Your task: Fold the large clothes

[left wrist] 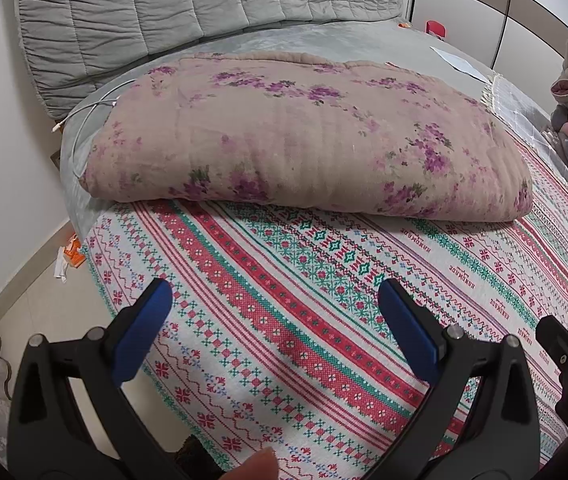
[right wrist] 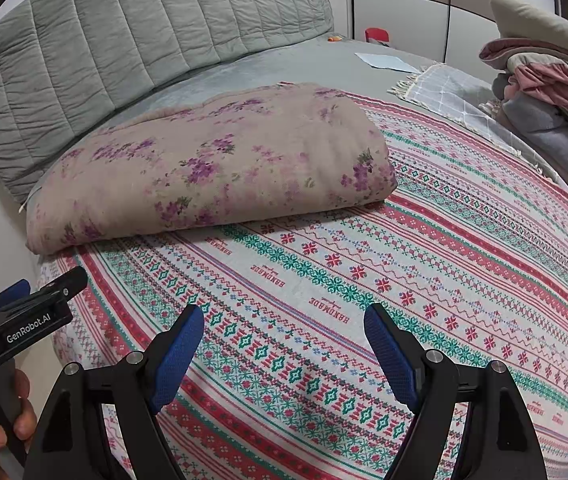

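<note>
Woven cotton, the red-and-green cross-stitch patterned blanket lies flat over the bed under both claws. Left gripper and right gripper hover spread wide, empty. Risk, I judge: the folded floral beige quilt pins its far edge, dragging any fold.

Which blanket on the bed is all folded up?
The flowery quilt, a thick bundle near the headboard. The striped blanket lies spread flat beneath it.

1. My spread left gripper and right gripper have open patterned blanket ahead.
2. The folded floral quilt blocks the way to the headboard.
3. A clothes pile crowds my right.
</note>
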